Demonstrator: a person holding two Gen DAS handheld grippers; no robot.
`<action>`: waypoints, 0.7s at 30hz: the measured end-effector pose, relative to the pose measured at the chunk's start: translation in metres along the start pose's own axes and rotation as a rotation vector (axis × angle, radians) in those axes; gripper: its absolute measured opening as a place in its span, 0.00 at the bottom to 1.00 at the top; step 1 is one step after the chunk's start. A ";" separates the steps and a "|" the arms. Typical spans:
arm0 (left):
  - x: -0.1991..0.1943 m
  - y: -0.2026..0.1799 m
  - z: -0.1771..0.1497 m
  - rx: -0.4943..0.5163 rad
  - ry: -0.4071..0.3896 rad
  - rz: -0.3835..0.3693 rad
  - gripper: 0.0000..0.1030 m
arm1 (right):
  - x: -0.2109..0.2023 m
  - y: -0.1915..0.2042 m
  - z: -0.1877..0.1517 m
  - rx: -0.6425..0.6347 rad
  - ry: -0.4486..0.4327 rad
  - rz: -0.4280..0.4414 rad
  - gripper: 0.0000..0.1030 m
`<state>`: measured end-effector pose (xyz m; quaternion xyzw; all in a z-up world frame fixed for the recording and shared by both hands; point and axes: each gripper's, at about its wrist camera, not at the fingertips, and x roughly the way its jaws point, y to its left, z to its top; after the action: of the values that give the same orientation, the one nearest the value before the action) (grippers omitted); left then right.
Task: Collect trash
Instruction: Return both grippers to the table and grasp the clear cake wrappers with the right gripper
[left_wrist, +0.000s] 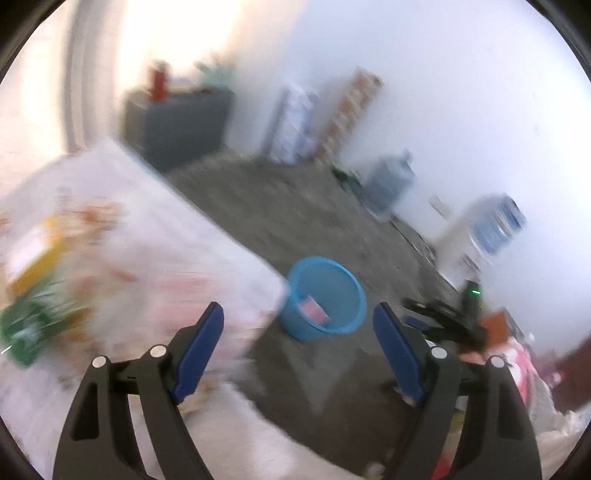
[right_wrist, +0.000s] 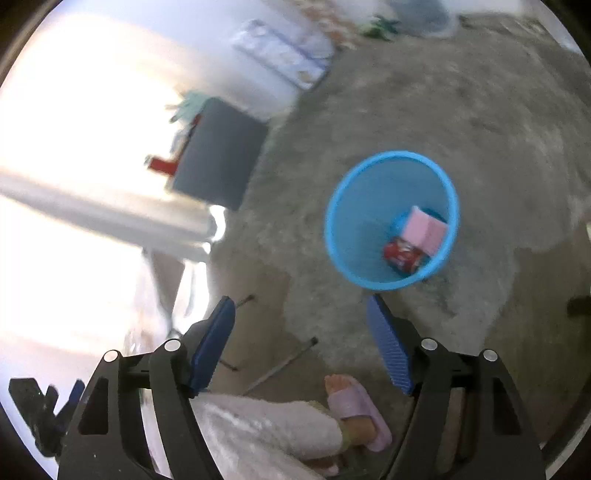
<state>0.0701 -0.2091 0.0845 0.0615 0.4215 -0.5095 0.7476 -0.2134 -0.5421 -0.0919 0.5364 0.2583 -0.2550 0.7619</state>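
A blue plastic bin (left_wrist: 334, 280) stands on the grey concrete floor, just past the corner of a table with a patterned cloth (left_wrist: 147, 229). Blurred yellow and green wrappers (left_wrist: 33, 295) lie on that cloth at the left. My left gripper (left_wrist: 297, 317) is open and empty, held above the table corner and the bin. In the right wrist view the bin (right_wrist: 365, 206) is seen from above, holding a pink pack (right_wrist: 424, 230) and a red can (right_wrist: 402, 254). My right gripper (right_wrist: 301, 317) is open with nothing between its pads, short of the bin.
A person's foot in a lilac slipper (right_wrist: 356, 406) stands near the bin. A grey cabinet (left_wrist: 177, 125), stacked packs (left_wrist: 295, 122), a water jug (left_wrist: 389, 181) and a dispenser (left_wrist: 480, 236) line the white wall. Thin rods (right_wrist: 280, 365) lie on the floor.
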 end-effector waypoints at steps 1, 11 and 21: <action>-0.017 0.013 -0.009 -0.011 -0.045 0.033 0.78 | -0.001 0.012 -0.003 -0.028 0.003 0.009 0.70; -0.081 0.097 -0.093 -0.210 -0.205 0.213 0.82 | 0.037 0.136 -0.044 -0.296 0.136 0.140 0.77; -0.080 0.120 -0.140 -0.245 -0.202 0.255 0.94 | 0.104 0.228 -0.088 -0.377 0.292 0.203 0.77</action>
<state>0.0780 -0.0222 0.0100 -0.0285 0.3921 -0.3590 0.8465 0.0042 -0.4028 -0.0308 0.4391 0.3533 -0.0443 0.8249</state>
